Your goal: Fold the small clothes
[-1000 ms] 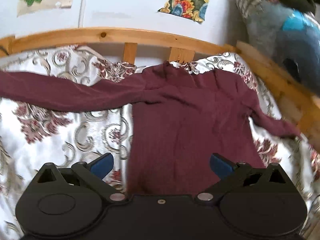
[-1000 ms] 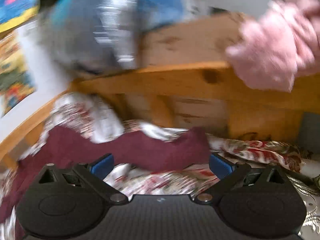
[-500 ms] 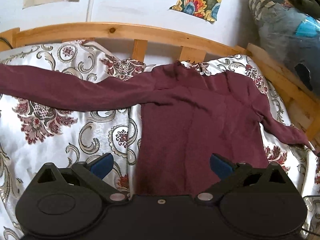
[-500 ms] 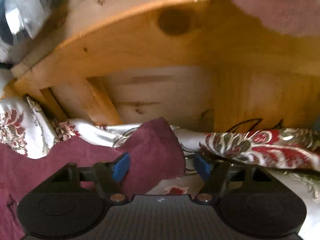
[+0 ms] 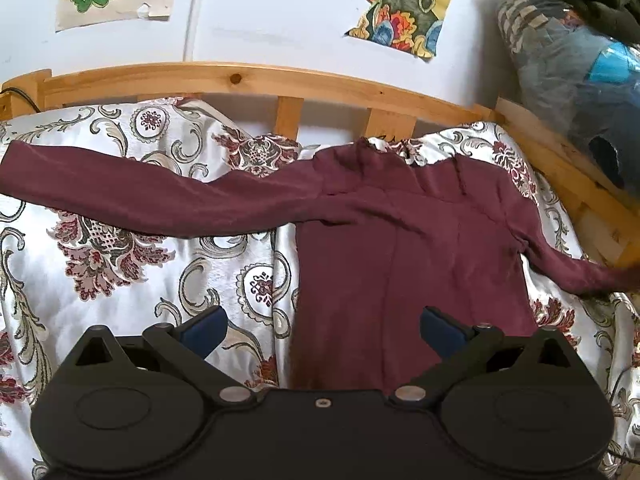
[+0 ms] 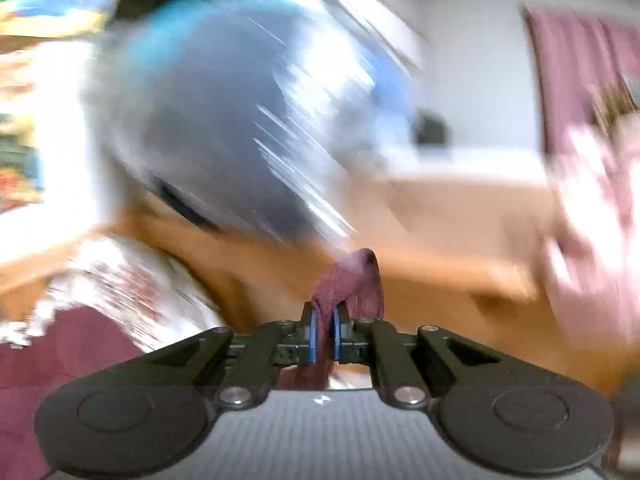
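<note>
Right claw [image 6: 325, 338] now clamped on the cuff of the maroon top's [image 5: 404, 264] right sleeve [image 6: 352, 284] — half a second back, wide apart around that cuff as it lay on the bed. Cuff bunched between the blue pads [image 6: 313, 336], lifted against the blurred wooden frame [image 6: 440, 248]; heavy motion smear across the whole right wrist view, grey-blue bundle [image 6: 240, 120] streaked behind.

Left claw [image 5: 322, 326] spread wide, empty, poised above the hem of the top — same pose as before, view a little shifted. Top laid flat on the patterned bedspread [image 5: 120, 280], body straight up the middle, left sleeve [image 5: 140, 196] stretched far out to the left. Far end of the right sleeve [image 5: 580, 276] now blurred at the right edge of the left wrist view, where it lay sharp and still a moment ago.
</note>
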